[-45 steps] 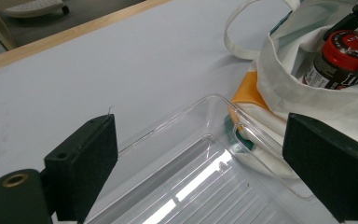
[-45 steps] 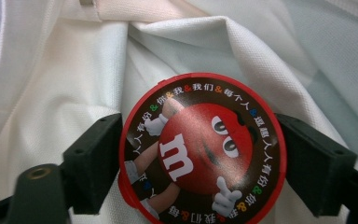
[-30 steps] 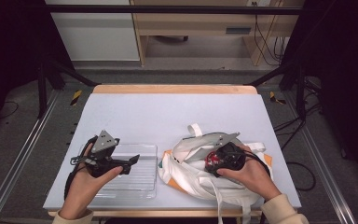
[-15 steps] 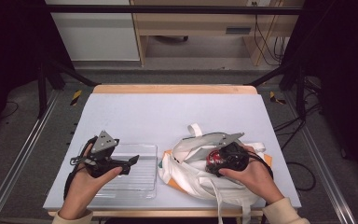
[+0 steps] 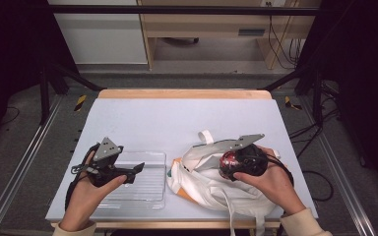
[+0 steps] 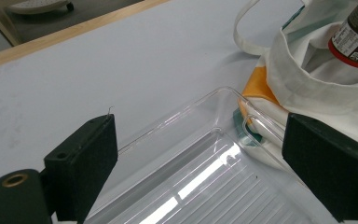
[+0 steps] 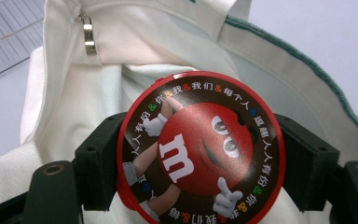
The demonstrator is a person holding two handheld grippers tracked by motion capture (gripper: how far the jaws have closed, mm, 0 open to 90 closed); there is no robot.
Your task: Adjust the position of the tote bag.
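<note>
My right gripper (image 7: 200, 163) clamps a red-lidded candy jar (image 7: 200, 147) at the white tote bag's (image 5: 202, 184) mouth, while my left gripper (image 6: 214, 163) waits wide open and empty over the clear tray (image 6: 205, 177) that looks meant to receive it.

**Tray left, bag right, jar over the bag**

On the table (image 5: 187, 118) I saw the tray (image 5: 147, 189) at the near left and the tote bag (image 5: 202, 184) just right of it, touching its corner; my left gripper (image 5: 139, 168) hovered over the tray; my right gripper (image 5: 225, 162) held the candy jar (image 7: 200, 147) above the bag's mouth.
</note>
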